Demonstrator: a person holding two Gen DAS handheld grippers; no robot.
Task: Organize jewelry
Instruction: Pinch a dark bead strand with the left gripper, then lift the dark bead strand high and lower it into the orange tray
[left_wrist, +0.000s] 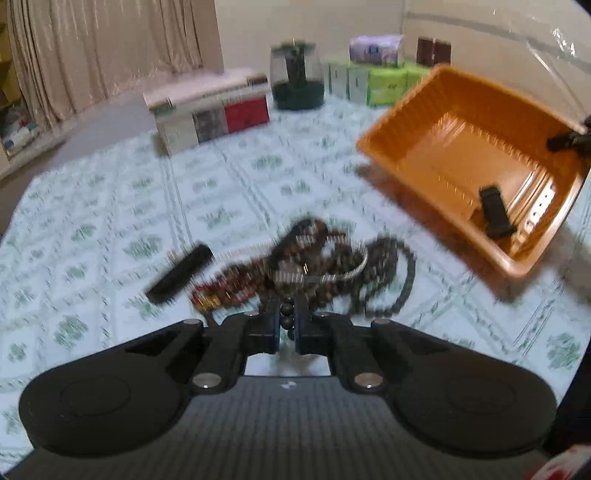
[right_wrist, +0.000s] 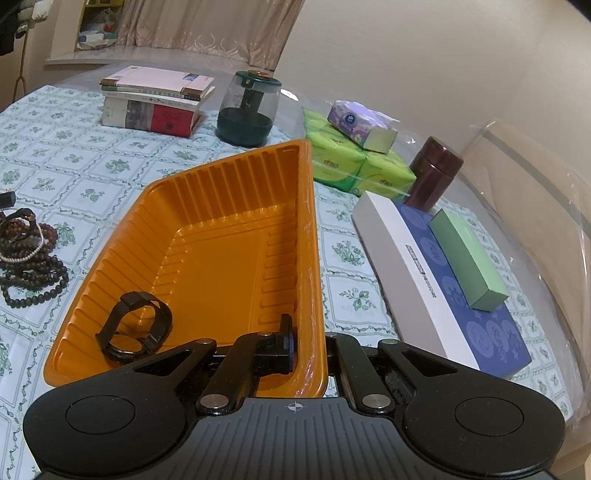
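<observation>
A tangle of dark bead bracelets and a silver chain (left_wrist: 332, 266) lies on the flowered tablecloth, with a black bar-shaped piece (left_wrist: 181, 271) to its left. My left gripper (left_wrist: 287, 321) is shut on a dark bead strand from that pile. An orange plastic tray (right_wrist: 236, 236) holds a black watch (right_wrist: 135, 326). My right gripper (right_wrist: 306, 350) is shut on the tray's near right rim, one finger inside and one outside. The tray (left_wrist: 476, 162) looks tilted in the left wrist view, with the watch (left_wrist: 495, 216) inside. The bead pile (right_wrist: 29, 254) lies left of the tray.
A stack of books (right_wrist: 155, 103), a dark green glass jar (right_wrist: 247, 110), green tissue packs (right_wrist: 354, 162), a maroon tin (right_wrist: 434, 173) and a white-and-blue box (right_wrist: 436, 280) with a green box (right_wrist: 467, 258) on it stand behind and right of the tray. A clear plastic sheet hangs at right.
</observation>
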